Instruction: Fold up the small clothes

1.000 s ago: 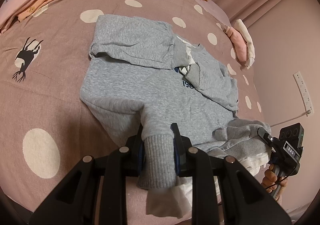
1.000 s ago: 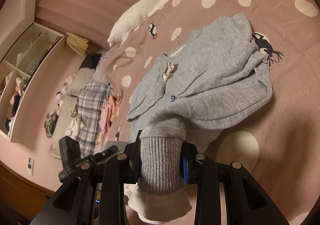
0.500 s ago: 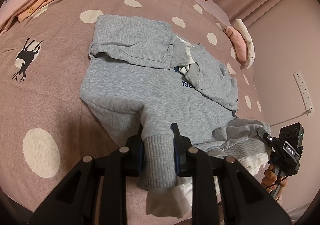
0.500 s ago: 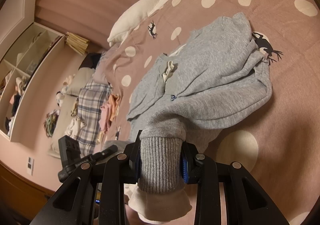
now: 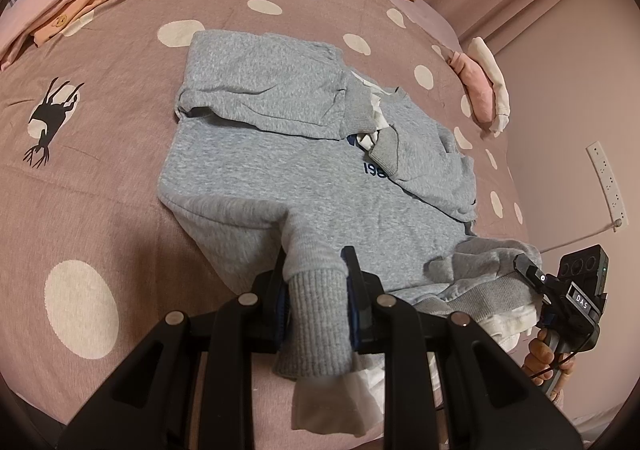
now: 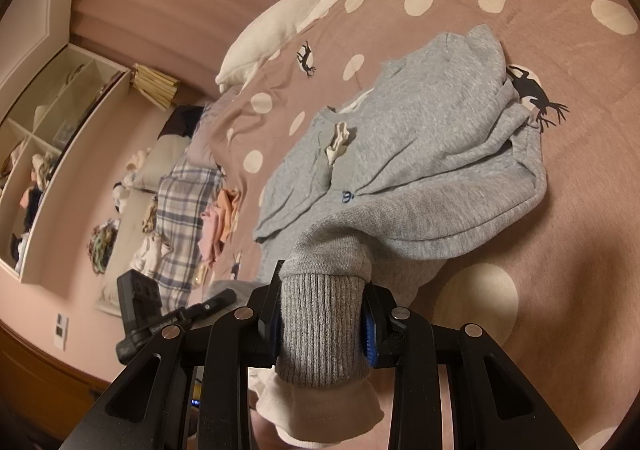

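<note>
Currently:
Left gripper (image 5: 316,304): you are clamping the grey sweatshirt (image 5: 280,178) hem, lower centre.
Right gripper (image 6: 322,324): you are pinching the hem too.

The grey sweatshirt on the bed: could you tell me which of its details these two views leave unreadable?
- Printed text on the grey sweatshirt: both views, folded sleeves cover most of it.
- Hem under the left gripper: left wrist view, fingers and frame hide it.
- Hem under the right gripper: right wrist view, likewise.

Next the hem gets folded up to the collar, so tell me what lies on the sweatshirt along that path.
Only its own sleeves. Both tongs, left and right, grip the sweatshirt's ribbed hem. Its sleeves are folded in across the chest; nothing else lies on it up to the collar.
</note>
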`<state>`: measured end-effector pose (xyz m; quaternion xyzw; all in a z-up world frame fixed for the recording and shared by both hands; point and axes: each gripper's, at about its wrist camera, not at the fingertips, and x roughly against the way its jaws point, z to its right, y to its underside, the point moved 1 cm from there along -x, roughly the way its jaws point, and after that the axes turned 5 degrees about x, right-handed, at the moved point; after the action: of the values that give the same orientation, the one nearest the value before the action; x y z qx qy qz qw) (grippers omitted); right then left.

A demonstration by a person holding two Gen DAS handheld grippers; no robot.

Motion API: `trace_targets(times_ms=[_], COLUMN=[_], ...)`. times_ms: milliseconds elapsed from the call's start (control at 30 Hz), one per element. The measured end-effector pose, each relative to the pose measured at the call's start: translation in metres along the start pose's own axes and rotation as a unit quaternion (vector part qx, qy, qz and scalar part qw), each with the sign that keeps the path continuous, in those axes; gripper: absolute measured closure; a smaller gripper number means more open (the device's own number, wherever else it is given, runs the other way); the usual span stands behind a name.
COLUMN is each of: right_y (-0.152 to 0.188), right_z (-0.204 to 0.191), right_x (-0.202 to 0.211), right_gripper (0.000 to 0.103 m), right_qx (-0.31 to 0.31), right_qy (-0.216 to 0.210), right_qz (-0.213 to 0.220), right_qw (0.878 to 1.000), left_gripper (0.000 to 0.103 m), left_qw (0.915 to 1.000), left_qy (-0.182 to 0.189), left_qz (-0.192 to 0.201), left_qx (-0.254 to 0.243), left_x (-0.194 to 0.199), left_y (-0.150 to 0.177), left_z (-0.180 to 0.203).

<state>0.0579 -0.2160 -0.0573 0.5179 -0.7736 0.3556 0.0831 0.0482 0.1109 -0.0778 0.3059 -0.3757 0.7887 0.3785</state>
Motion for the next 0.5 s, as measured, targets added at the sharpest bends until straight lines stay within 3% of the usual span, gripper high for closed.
trace_targets(times_ms=[500], right_y=[-0.0085], right_z=[-0.0023], right_x=[0.0003], right_gripper=[0.07], right_qx=[0.006], right_qy=[-0.003], right_qz=[0.002], right_qw=[1.0], left_gripper=[0.08], left_qw=[1.0], left_qy=[-0.001], left_qz=[0.001], left_qx=[-0.005], left_x=[0.0005], left_y=[-0.0039], left_z=[0.0045])
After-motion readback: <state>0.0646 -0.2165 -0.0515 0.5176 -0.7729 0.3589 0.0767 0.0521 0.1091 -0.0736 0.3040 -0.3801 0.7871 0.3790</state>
